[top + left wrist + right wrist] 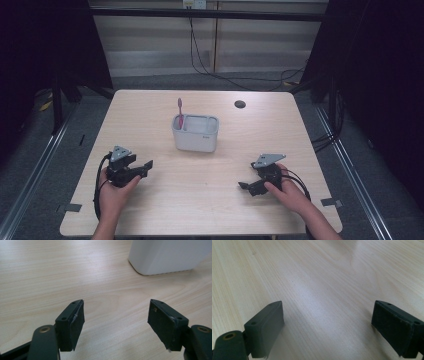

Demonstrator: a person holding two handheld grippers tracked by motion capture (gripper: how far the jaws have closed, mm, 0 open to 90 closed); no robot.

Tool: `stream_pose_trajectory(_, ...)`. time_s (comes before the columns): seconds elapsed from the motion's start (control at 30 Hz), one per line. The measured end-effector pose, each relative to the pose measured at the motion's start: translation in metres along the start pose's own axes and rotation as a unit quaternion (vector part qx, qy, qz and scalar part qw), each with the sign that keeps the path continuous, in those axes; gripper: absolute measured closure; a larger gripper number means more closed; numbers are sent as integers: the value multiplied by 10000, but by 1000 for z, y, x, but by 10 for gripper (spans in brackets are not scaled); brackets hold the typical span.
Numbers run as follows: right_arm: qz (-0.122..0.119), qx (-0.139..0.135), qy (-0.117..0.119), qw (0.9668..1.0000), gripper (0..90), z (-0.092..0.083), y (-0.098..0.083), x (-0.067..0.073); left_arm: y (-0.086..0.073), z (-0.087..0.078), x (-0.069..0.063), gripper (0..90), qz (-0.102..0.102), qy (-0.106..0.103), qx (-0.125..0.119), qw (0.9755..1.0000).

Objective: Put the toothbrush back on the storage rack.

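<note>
A white rectangular holder (195, 133) stands near the middle of the light wood table (200, 200), with a pink toothbrush (180, 113) upright in its left compartment. My left gripper (145, 166) rests low at the front left, held by a hand, jaws open and empty. In the left gripper view the jaws (116, 315) stand wide apart over bare wood, and the holder's lower corner (165, 257) shows ahead at the upper right. My right gripper (245, 186) sits at the front right, pointing left, open. In the right gripper view its jaws (328, 322) are spread with bare table between them.
A small dark round hole (240, 104) lies in the table's far right part. Cables (210, 65) run over the floor behind the table. Metal rails (45, 145) flank both sides. Bare wood lies between the grippers and the holder.
</note>
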State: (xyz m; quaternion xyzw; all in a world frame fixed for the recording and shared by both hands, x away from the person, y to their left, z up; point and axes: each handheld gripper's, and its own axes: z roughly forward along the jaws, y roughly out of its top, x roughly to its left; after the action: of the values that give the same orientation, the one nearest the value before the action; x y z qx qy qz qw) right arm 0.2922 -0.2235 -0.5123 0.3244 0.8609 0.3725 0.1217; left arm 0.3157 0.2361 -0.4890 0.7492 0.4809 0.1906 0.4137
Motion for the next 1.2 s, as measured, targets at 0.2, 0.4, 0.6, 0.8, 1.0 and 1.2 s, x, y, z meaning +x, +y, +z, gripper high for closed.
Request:
stream_pose_trajectory(0.2, 0, -1, -1, 10000, 101, 0, 0, 0, -7, 1, 0, 291, 70, -25, 151, 9999)
stream_pose_trajectory(0.4, 4, 2, -3, 10000, 101, 0, 0, 0, -13, 3, 0, 292, 134, -12, 282, 9995)
stream_pose_trajectory(0.6, 5, 3, -3, 10000, 101, 0, 0, 0, -19, 6, -3, 285, 270, -34, 431, 9987)
stream_pose_trajectory(0.8, 3, 2, -3, 10000, 101, 0, 0, 0, -20, 6, -5, 276, 402, -1, 519, 9978)
stream_pose_trajectory(1.0, 2, 3, -5, 10000, 101, 0, 0, 0, -20, 8, -8, 244, 552, 31, 568, 9969)
stream_pose_trajectory(1.2, 8, 0, -8, 10000, 101, 0, 0, 0, -20, 9, -9, 197, 654, 8, 633, 9958)
